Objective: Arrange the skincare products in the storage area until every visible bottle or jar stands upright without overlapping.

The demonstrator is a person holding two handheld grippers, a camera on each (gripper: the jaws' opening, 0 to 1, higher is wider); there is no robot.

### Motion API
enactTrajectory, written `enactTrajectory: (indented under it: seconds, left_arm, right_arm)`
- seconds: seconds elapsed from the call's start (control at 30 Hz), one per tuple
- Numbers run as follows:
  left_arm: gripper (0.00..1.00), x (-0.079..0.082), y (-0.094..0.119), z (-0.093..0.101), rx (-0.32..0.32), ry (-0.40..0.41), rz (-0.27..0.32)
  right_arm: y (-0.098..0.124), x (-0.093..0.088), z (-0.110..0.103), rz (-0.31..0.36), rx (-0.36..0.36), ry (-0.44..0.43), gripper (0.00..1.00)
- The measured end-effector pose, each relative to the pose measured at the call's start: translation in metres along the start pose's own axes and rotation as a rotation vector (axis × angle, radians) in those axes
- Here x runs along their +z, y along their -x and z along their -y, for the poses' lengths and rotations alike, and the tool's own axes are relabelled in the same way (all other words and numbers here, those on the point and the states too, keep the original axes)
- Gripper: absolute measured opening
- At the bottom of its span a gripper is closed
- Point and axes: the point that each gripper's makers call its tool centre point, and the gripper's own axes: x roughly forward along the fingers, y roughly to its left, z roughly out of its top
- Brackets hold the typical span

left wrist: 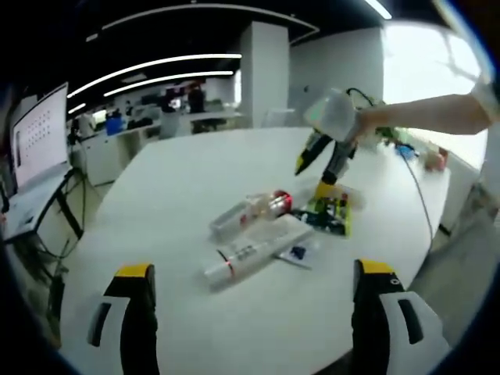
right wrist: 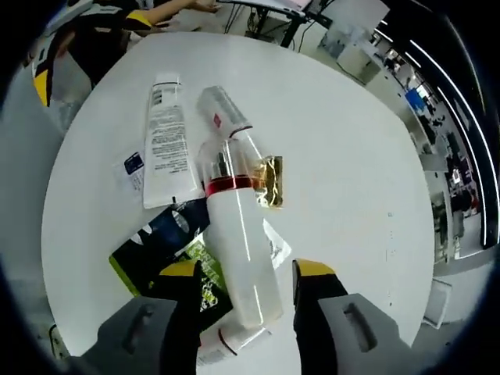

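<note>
A white bottle (right wrist: 238, 250) with a red band and clear cap lies flat on the white table (right wrist: 351, 156), partly over a dark green-and-yellow pack (right wrist: 160, 246). My right gripper (right wrist: 247, 270) is open, one jaw on each side of the bottle's body with a gap on the right. A white tube (right wrist: 166, 141) lies beside the bottle, and a second red-banded bottle end (right wrist: 226, 344) shows under the jaws. My left gripper (left wrist: 253, 269) is open and holds nothing, short of the tube (left wrist: 254, 254). The right gripper (left wrist: 315, 176) hovers over the bottle (left wrist: 258, 209) and pack (left wrist: 328, 217).
A gold foil sachet (right wrist: 271, 181) and a small blue-labelled sachet (right wrist: 133, 168) lie by the pile. A cable (left wrist: 422, 203) runs over the table's right side. A monitor (left wrist: 35, 133) stands off the left edge, with office desks behind. The left gripper (right wrist: 86, 51) shows at top left.
</note>
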Motion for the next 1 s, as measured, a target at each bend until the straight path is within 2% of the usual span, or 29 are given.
enactTrajectory:
  seconds: [0.17, 0.57, 0.9, 1.0]
  left_arm:
    - [0.98, 0.0, 0.0, -0.001, 0.005, -0.003, -0.003]
    - [0.98, -0.001, -0.001, -0.003, 0.012, 0.0, -0.006]
    - [0.98, -0.004, -0.001, -0.004, 0.012, 0.004, -0.015]
    - [0.98, -0.004, -0.001, -0.004, 0.014, 0.006, -0.017]
  right_arm:
    - [-0.005, 0.004, -0.002, -0.02, 0.05, 0.03, 0.46]
    - [-0.021, -0.001, -0.014, -0.084, 0.155, 0.107, 0.43]
    - [-0.027, -0.001, -0.008, -0.108, 0.228, 0.118, 0.36]
    - [-0.027, -0.002, -0.012, -0.112, 0.26, 0.123, 0.35]
